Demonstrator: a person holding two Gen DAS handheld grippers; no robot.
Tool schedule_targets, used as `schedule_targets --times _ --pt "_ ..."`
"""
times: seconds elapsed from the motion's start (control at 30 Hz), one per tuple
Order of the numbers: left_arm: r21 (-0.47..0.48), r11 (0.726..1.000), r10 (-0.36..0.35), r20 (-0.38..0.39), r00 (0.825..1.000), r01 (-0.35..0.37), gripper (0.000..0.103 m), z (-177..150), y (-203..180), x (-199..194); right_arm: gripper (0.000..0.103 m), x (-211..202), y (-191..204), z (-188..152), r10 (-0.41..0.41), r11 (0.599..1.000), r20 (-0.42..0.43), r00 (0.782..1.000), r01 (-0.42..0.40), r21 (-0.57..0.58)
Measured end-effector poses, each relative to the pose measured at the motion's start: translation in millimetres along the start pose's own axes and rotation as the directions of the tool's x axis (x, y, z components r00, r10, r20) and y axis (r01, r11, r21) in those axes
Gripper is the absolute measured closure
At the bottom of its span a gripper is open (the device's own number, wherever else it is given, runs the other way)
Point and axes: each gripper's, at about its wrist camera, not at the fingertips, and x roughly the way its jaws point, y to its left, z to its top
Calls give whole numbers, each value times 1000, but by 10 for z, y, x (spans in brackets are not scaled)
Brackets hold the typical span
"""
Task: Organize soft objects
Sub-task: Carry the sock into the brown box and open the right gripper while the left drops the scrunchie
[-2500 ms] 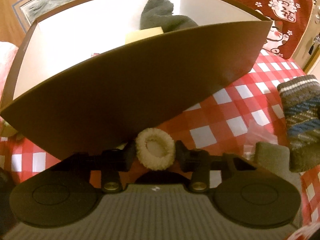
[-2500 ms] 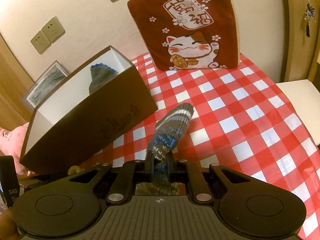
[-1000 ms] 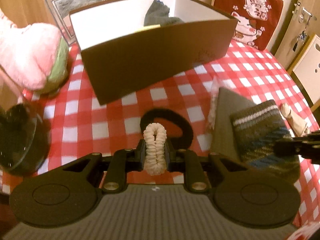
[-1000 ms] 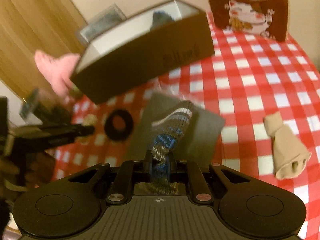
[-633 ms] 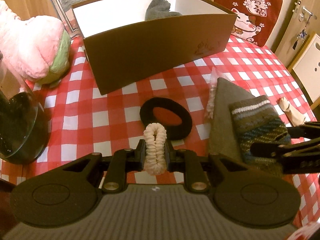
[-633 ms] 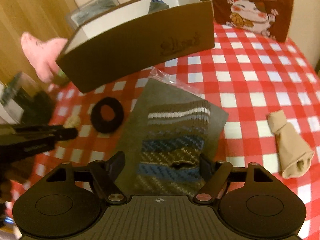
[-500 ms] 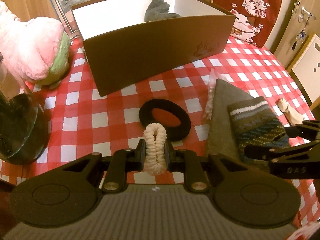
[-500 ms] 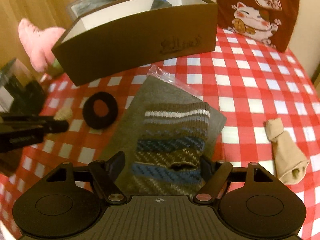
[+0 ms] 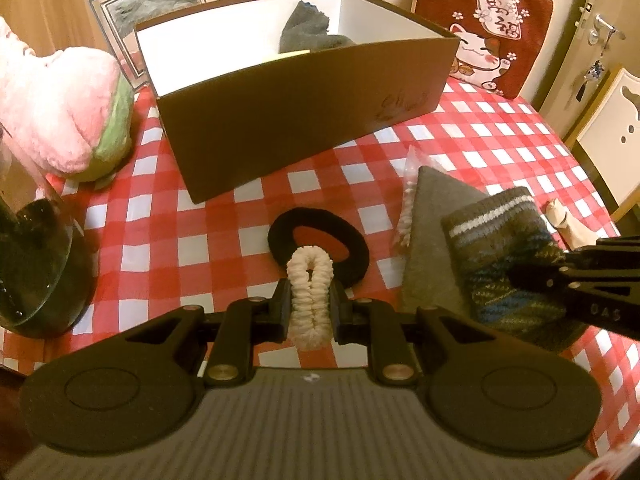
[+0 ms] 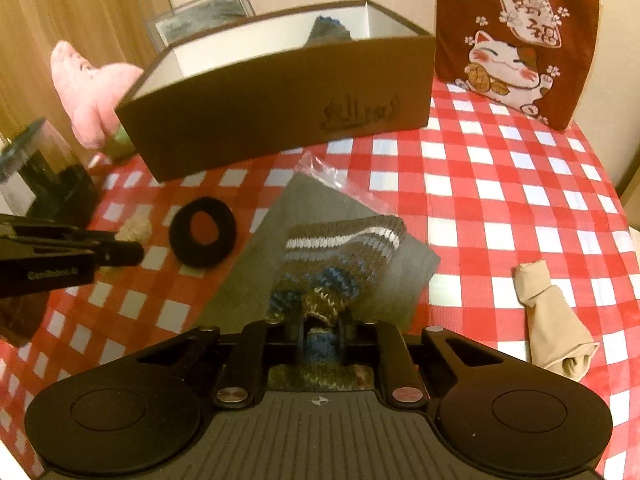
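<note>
While our left gripper (image 9: 310, 304) pinches the cream scrunchie (image 9: 310, 296) flat between nearly closed jaws, its loop stands lengthwise, long axis running away from us toward the brown box (image 9: 304, 92).

Our right gripper (image 10: 322, 330): jaws closing on the near end of the striped knit sock (image 10: 340, 256), wool bunched between the pads. The sock's long axis runs away from us and slightly rightward, white-striped cuff farthest. It lies on a grey cloth (image 10: 260, 264) in a clear plastic bag (image 10: 320, 172), both resting on the red-checked tablecloth (image 10: 500, 200).

Black scrunchie (image 9: 318, 240): flat on the cloth just beyond the cream one, between our left gripper and the box.

Box contents: a dark grey sock (image 9: 308, 32) propped against the back wall.

Beige sock (image 10: 552, 312): fully seen from the right wrist only; the left wrist shows a sliver.

Pink plush (image 9: 60, 108) and glass jar (image 9: 36, 260): left of the box.

Cat cushion (image 10: 512, 40): upright behind, right of the box.
</note>
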Motion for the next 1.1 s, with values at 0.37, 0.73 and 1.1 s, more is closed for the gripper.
schedule_targets --times 0.37,0.73,1.1 --pt "-5 1000 -16 35 999 16 85 188 -34 -222 89 -430 56 285 71 997 101 992 -71 -6" --pt "-6 1000 -2 116 993 3 85 550 -14 -395 89 -576 101 640 124 992 184 975 -120 -32" --pt "-37 999 35 197 980 -28 85 1124 141 -407 89 -526 82 1241 185 983 254 949 -183 -31"
